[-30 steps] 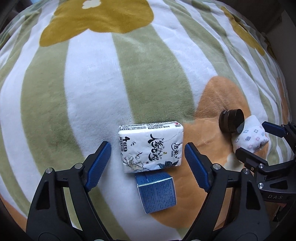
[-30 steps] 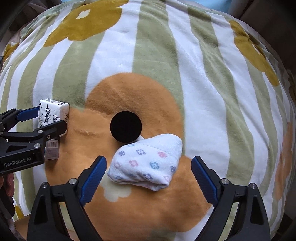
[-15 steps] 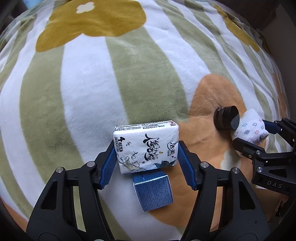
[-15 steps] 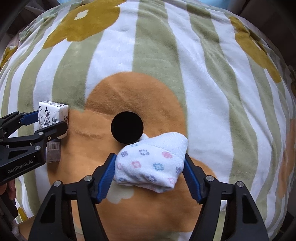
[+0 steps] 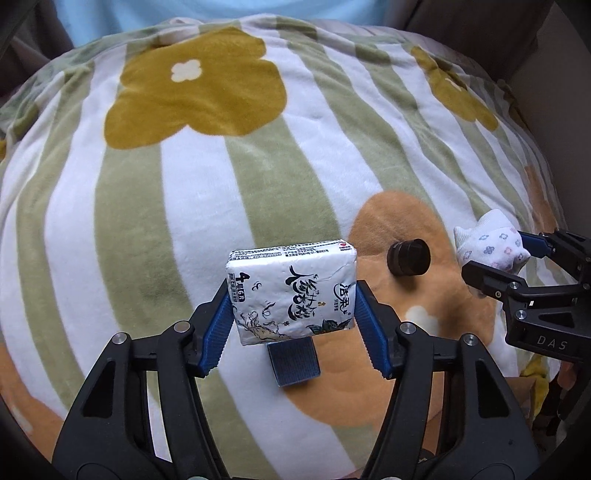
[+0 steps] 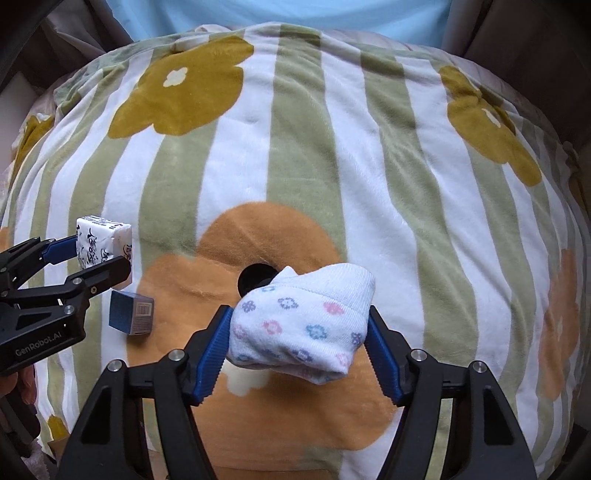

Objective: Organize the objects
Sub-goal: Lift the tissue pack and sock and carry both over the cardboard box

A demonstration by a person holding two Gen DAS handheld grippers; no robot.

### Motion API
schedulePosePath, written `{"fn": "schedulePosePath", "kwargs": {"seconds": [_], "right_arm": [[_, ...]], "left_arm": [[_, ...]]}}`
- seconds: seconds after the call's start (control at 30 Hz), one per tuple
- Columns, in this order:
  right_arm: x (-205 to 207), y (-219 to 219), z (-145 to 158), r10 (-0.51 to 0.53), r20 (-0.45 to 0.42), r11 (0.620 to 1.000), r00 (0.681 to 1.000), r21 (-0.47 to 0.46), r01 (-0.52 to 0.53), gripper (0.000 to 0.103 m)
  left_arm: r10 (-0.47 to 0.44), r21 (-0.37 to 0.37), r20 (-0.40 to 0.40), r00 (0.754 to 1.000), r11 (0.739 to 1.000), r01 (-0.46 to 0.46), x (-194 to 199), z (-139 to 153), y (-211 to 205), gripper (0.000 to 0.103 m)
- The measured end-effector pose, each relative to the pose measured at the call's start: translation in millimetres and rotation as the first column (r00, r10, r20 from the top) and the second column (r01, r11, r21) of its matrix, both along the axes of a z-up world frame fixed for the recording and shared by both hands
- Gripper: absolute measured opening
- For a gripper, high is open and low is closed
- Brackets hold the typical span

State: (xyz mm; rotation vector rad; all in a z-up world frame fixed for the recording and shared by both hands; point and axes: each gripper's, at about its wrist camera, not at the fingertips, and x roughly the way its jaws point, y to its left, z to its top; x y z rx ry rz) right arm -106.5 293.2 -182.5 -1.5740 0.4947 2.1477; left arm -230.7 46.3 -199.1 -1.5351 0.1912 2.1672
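Left gripper (image 5: 291,314) clamped on a crinkly plastic tissue pack (image 5: 291,290), lifted above the small blue box (image 5: 293,362). Right gripper (image 6: 301,341) squeezing a soft knitted floral sock (image 6: 301,321), seemingly clear of the plush striped blanket (image 6: 295,147), just before the round black lid (image 6: 255,277).

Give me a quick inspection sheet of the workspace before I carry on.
Surface: plush blanket, green and white stripes with flower patches, bulging.
Job's things: tissue pack and floral sock, both lifted off the blanket; blue box and black round lid lying on it.
Clutter: nothing seen.
Grippers: left gripper clamped on the tissue pack; right gripper clamped on the floral sock.
Cables: nothing seen.
Surroundings: light blue surface beyond the blanket; dark edges at both sides, unclear.
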Motion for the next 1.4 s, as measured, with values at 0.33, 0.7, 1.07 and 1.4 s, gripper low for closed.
{"fn": "schedulePosePath", "kwargs": {"seconds": [0.33,0.7,1.07,1.4], "right_arm": [[15.2,-7.6,47.1,0.043,-0.076,0.999,0.996,0.023,-0.041,0.065],[63.5,-48.4,89.9,0.123,-0.129,0.992,0.984,0.017,-0.121,0.065],[121.0,-95.1,91.8,0.208,-0.118,0.977,0.971,-0.021,-0.212,0.065],[163.3,-133.5,57.3,0.282,-0.067,0.954,0.957,-0.089,-0.288,0.065]], "left_arm": [[0.044,0.052,-0.092,0.995,0.998,-0.039,46.8,68.6,-28.9,0.059],[0.117,0.071,-0.129,0.985,0.992,-0.109,137.7,114.1,-63.1,0.059],[0.217,0.078,-0.074,0.973,0.974,-0.211,235.1,112.7,-86.7,0.059],[0.268,0.072,0.06,0.961,0.96,-0.272,312.2,64.4,-81.8,0.059]]}}
